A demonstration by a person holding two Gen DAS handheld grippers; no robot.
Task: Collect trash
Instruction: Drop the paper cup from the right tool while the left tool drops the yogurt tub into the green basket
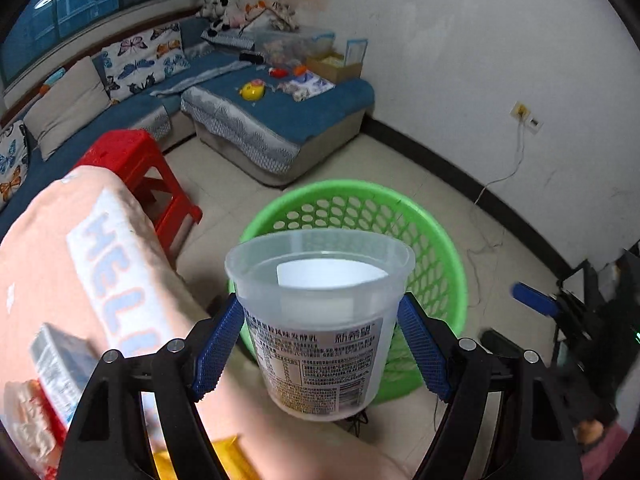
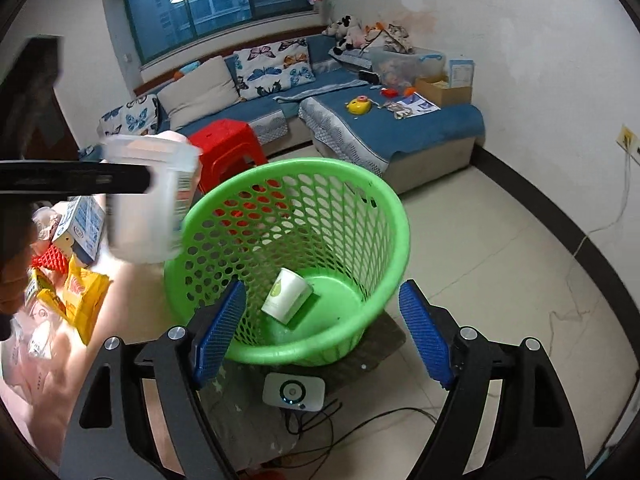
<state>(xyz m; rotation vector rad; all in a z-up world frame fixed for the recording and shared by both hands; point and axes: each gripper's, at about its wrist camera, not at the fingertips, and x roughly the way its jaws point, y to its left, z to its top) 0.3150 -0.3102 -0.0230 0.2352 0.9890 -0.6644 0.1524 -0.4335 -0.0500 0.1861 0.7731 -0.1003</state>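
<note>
My left gripper (image 1: 320,344) is shut on a clear plastic yogurt tub (image 1: 320,320) with a printed label, held upright in front of the green perforated basket (image 1: 448,264). In the right wrist view the tub (image 2: 148,204) hangs blurred at the basket's left rim (image 2: 396,216), held by the dark left gripper (image 2: 76,178). A white paper cup (image 2: 287,295) lies on its side in the basket's bottom. My right gripper (image 2: 322,332) is open and empty, just in front of the basket.
A pink cloth-covered table (image 1: 48,264) at the left holds a milk carton (image 2: 80,224), yellow packets (image 2: 80,296) and wrappers. A red stool (image 1: 136,168) and a blue sofa (image 1: 280,120) stand behind. A white device (image 2: 293,392) with cables lies on the floor.
</note>
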